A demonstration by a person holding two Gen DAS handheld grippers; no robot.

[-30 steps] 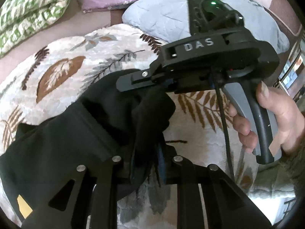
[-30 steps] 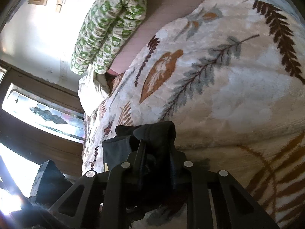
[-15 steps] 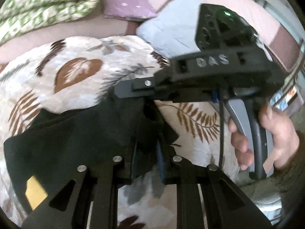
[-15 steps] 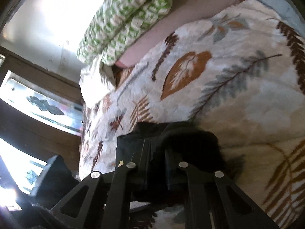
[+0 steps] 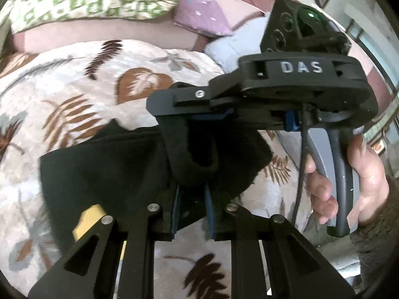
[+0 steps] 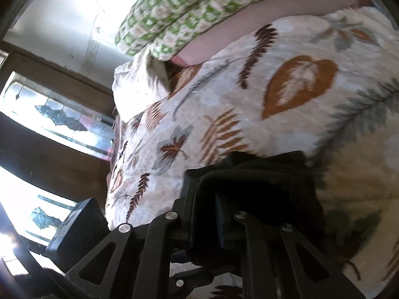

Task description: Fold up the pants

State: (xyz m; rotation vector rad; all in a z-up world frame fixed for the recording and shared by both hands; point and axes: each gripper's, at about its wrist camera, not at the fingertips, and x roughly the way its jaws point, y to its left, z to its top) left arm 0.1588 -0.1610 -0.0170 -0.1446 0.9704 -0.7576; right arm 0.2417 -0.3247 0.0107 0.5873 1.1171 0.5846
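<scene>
Moved: both grippers are now sitting farther along the bed than a second ago, the black cloth is riding with them, and more of the green pillow is showing at the top.
Pants: the black soft cloth pants [image 5: 107, 172] are lying partly on the bed, with one end lifted up by both tools. They are filling the picture from 9 o'clock to the middle in the left view.
Left gripper: the black two-finger left gripper [image 5: 192, 206] is pinching a fold of the pants at 6 o'clock, its jaws squeezed narrow on the cloth.
Right gripper: the black right gripper [image 5: 174, 104], marked DAS, is pinching the pants edge near the middle of the left view. Its jaws have just been opening a tiny bit, and the cloth is sitting tight between them.
Hand: the person's hand [image 5: 359, 174] is holding the grey handle at 3 o'clock.
Bed cover: the cream fluffy blanket with brown and grey leaves [image 6: 286, 114] is lying under the pants.
Pillow: the green and white patterned pillow [image 6: 184, 7] is resting at 12 o'clock.
</scene>
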